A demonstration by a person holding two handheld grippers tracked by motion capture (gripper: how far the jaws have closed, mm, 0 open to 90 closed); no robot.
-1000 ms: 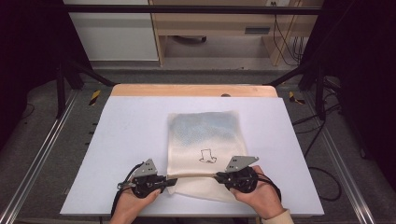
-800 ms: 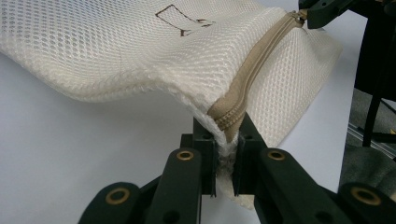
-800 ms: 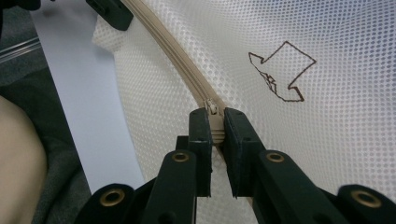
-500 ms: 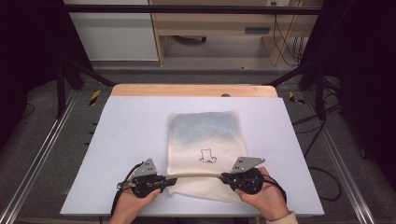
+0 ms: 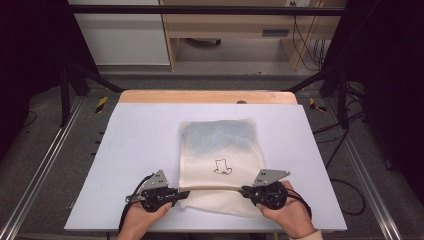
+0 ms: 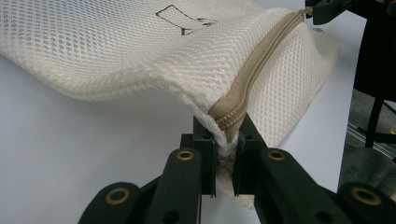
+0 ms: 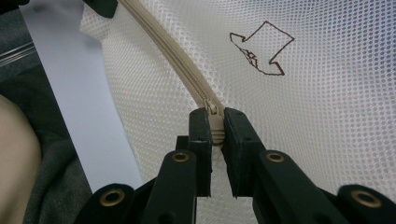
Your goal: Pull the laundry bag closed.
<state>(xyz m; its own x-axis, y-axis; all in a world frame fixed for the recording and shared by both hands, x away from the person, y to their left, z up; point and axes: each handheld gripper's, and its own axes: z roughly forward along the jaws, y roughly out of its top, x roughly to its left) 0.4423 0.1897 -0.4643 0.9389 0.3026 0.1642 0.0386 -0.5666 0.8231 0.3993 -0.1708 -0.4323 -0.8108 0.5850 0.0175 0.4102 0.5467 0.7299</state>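
Unzipping the mesh laundry bag (image 5: pixel 220 150), both ends pinched.

We hold the bag at the near edge of the white table (image 5: pixel 125 150). Left gripper (image 5: pixel 182 193) is clamped on the bag corner at the zipper (image 6: pixel 254 70) end; right gripper (image 5: pixel 245 190) is pinched on the zipper pull (image 7: pixel 213 112). To do this well, we judge: keep the left anchor fixed and the tape taut, draw the pull straight along the teeth, no upward yank. Count: 1 bag, 1 zipper, 1 printed brown mark (image 5: pixel 222 166), 2 grippers.
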